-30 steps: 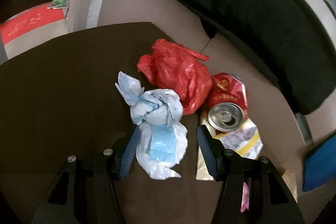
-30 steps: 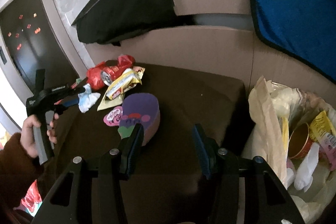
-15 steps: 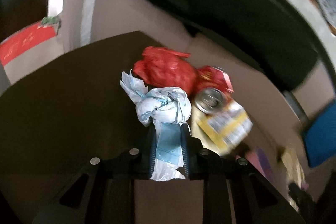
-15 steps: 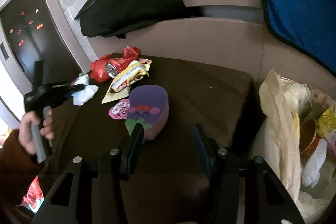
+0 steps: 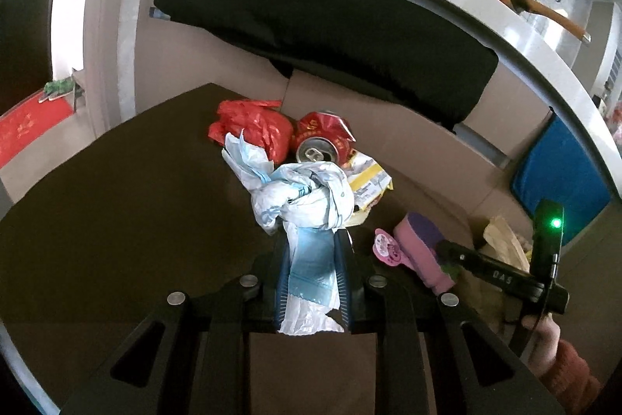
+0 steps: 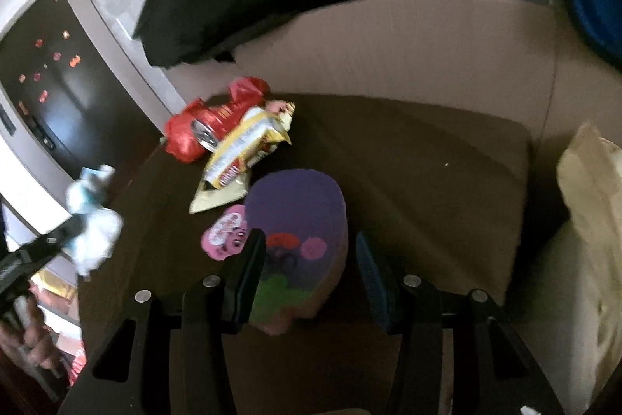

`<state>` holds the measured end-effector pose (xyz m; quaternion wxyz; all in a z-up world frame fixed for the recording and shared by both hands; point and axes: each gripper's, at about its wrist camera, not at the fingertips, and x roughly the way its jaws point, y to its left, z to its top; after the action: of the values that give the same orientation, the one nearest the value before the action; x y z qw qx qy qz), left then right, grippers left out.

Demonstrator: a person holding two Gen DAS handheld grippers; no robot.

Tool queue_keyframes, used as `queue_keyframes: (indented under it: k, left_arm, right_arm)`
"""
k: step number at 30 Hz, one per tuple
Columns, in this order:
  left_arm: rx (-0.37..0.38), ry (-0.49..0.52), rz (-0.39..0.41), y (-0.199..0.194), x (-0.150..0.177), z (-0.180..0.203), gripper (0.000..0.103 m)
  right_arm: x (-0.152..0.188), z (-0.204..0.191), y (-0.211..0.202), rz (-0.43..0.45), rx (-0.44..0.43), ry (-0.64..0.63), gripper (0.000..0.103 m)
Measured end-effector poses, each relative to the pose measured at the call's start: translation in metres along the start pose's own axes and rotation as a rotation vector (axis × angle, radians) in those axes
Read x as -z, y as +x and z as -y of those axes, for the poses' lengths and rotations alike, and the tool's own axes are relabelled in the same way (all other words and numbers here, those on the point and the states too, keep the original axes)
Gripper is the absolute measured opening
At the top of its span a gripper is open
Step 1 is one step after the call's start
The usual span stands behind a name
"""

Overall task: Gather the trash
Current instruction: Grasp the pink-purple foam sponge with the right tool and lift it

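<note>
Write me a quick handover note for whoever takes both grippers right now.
Left gripper: shut on the knotted white-and-blue bag, lifted off the table.
Right gripper: open, straddling the purple box, not gripping.
On the table: red bag, crushed can, yellow wrapper, pink sticker.
Trash bag at the right already holds trash.
Left: bin the held bag, then the rest.

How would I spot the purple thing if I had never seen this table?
Start at the dark brown table. The purple tub sits near its front, between the open right tongs, beside a pink sticker. It alone is purple, with bright blobs painted on top; the pile behind is red and yellow.
</note>
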<state>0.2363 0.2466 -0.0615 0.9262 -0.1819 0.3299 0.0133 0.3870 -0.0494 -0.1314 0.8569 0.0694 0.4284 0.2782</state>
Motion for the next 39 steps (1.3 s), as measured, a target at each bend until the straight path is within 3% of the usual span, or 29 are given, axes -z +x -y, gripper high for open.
queue_keyframes:
  k: [4, 6, 10, 13, 15, 17, 23, 27, 39]
  left_arm:
    - [0.002, -0.011, -0.011, 0.002, 0.002, -0.01, 0.022]
    - [0.004, -0.021, -0.019, 0.002, 0.004, -0.016, 0.022]
    - [0.015, -0.063, -0.037, 0.004, 0.008, -0.029, 0.022]
    - [0.012, -0.078, -0.033, 0.001, 0.011, -0.036, 0.022]
    - [0.008, -0.085, -0.027, -0.002, 0.012, -0.042, 0.022]
    - [0.002, -0.086, -0.02, -0.005, 0.013, -0.045, 0.022]
    - [0.008, -0.087, -0.016, -0.009, 0.018, -0.048, 0.022]
    - [0.014, -0.081, -0.023, -0.008, 0.022, -0.043, 0.022]
    - [-0.013, 0.007, -0.001, -0.013, 0.024, -0.018, 0.022]
  right_arm:
    - [-0.002, 0.001, 0.01, 0.001, -0.036, 0.033, 0.051]
    - [-0.003, 0.002, 0.017, -0.021, -0.075, 0.066, 0.059]
    - [-0.007, -0.006, 0.028, -0.061, -0.12, 0.077, 0.06]
    - [-0.008, -0.029, 0.039, -0.106, -0.057, -0.002, 0.061]
    - [-0.005, -0.053, 0.039, -0.093, 0.023, -0.122, 0.046]
    - [-0.003, -0.07, 0.036, -0.064, 0.07, -0.198, 0.039]
    - [-0.009, -0.091, 0.015, -0.01, 0.056, -0.241, 0.038]
    - [-0.012, -0.09, 0.01, -0.022, 0.049, -0.248, 0.029]
    - [-0.004, -0.082, -0.024, 0.016, 0.06, -0.235, 0.028]
